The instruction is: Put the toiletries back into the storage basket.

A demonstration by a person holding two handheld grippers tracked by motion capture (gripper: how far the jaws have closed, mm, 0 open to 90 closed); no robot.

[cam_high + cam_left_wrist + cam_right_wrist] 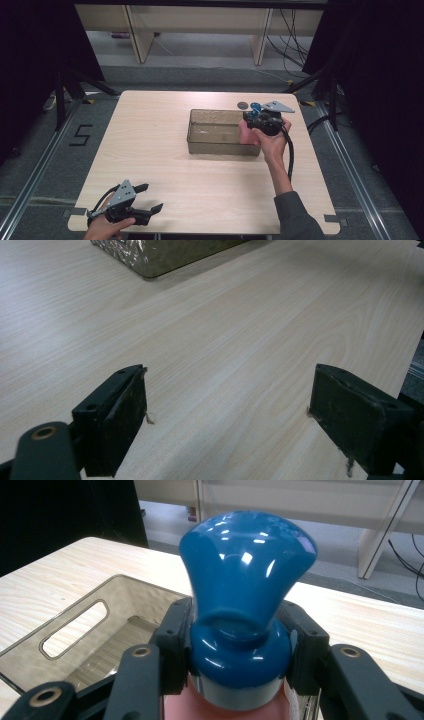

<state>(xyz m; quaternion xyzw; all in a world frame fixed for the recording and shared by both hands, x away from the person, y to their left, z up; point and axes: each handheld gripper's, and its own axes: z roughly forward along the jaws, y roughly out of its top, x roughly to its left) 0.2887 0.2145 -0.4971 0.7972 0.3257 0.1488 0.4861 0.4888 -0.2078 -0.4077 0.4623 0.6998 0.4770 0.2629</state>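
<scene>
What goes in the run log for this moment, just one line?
right gripper: shut on blue knob | at clear bin right end | left gripper: open, above table

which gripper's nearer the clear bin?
Right. The right gripper is at the clear bin's far right corner, jaws shut on a blue knob. The left gripper rests at the table's near edge.
</scene>
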